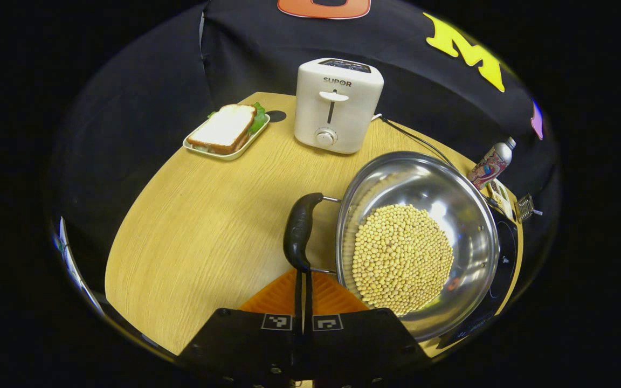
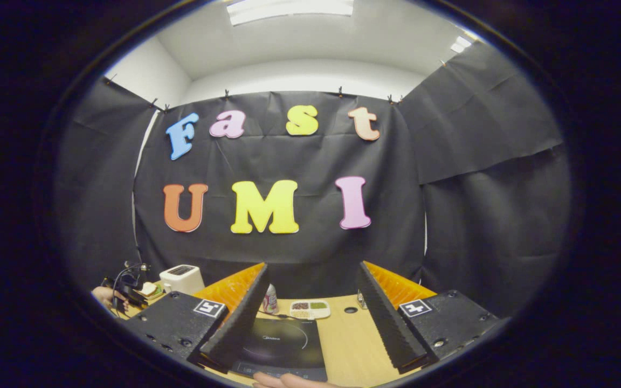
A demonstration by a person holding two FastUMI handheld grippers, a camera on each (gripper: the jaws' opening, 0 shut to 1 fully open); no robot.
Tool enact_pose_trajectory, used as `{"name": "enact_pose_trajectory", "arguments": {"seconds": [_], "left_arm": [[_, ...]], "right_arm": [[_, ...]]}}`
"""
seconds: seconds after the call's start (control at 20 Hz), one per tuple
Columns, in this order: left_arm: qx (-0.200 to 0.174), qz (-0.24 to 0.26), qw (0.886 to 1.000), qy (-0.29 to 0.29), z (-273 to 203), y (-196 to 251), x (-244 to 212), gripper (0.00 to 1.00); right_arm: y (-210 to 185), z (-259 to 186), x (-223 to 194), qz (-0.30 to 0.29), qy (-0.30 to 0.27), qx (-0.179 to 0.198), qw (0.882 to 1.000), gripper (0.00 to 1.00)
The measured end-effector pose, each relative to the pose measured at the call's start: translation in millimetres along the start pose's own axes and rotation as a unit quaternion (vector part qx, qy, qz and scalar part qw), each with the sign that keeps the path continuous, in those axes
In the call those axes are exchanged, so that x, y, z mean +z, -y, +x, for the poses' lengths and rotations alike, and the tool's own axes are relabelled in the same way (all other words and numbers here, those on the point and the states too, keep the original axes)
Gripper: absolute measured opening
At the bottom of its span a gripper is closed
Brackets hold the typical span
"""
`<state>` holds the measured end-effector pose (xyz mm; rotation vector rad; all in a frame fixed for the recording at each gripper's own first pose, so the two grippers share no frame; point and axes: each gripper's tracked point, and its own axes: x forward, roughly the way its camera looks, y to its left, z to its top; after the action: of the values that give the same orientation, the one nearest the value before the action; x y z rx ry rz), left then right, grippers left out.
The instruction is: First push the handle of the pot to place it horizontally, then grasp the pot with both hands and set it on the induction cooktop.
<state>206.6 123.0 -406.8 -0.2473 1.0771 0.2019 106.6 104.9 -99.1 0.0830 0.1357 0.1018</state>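
left gripper view: my left gripper (image 1: 303, 293) fingers pressed together, tips at the lower end of the pot (image 1: 417, 242) handle (image 1: 298, 230); pot of beans sits on table (image 1: 202, 237), right rim over cooktop (image 1: 504, 258) | right gripper view: right gripper (image 2: 310, 312) fingers spread wide, nothing between, cooktop (image 2: 283, 342) below

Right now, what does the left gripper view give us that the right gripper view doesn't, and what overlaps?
Left gripper view: the pot full of beans, its black handle just ahead of the closed left gripper, and a sandwich on a tray.
Right gripper view: the open right gripper raised over the induction cooktop, a divided dish, the ceiling lights, a fingertip at the bottom edge.
Both: the white toaster, the wooden table, a bottle, the black cloth wall.
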Motion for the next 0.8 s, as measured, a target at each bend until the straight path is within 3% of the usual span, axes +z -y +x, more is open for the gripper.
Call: {"name": "enact_pose_trajectory", "arguments": {"seconds": [0.15, 0.2, 0.3, 0.35, 0.4, 0.45, 0.65, 0.7, 0.8], "left_arm": [[-0.003, 0.000, 1.000, -0.003, 6.1, -3.0, 6.8, 0.00], [-0.004, 0.000, 1.000, -0.003, 6.7, -2.4, 7.6, 0.11], [0.000, 0.007, 1.000, -0.003, 6.1, -6.3, 7.5, 0.00], [0.003, 0.008, 1.000, -0.002, 5.3, -8.5, 7.9, 0.00], [0.001, 0.010, 1.000, 0.001, 2.3, -8.2, 8.1, 0.11], [-0.002, 0.011, 1.000, 0.004, -1.0, -8.8, 9.0, 0.00], [0.006, 0.029, 0.999, 0.020, -18.2, -14.3, 7.8, 0.00], [0.006, 0.033, 0.999, 0.019, -25.6, -11.7, 4.7, 0.12], [-0.002, 0.042, 0.999, 0.030, -36.7, -6.8, 3.4, 0.17]], "right_arm": [[1.5, 10.7, -13.4, -0.011, -0.014, -0.015, 1.000, 1.00], [-1.0, 13.6, -18.9, -0.015, -0.019, -0.016, 1.000, 1.00], [-7.9, 18.8, -29.1, -0.016, -0.032, -0.014, 0.999, 1.00], [-11.1, 21.6, -33.8, -0.015, -0.037, -0.013, 0.999, 1.00], [-14.5, 23.9, -37.4, -0.014, -0.043, -0.011, 0.999, 1.00], [-17.5, 26.0, -43.0, -0.013, -0.048, -0.010, 0.999, 1.00], [-41.3, 36.0, -71.5, -0.007, -0.078, -0.001, 0.997, 1.00], [-49.3, 39.6, -79.1, -0.005, -0.086, 0.004, 0.996, 1.00], [-58.3, 49.3, -97.5, 0.015, -0.110, -0.005, 0.994, 1.00]]}}
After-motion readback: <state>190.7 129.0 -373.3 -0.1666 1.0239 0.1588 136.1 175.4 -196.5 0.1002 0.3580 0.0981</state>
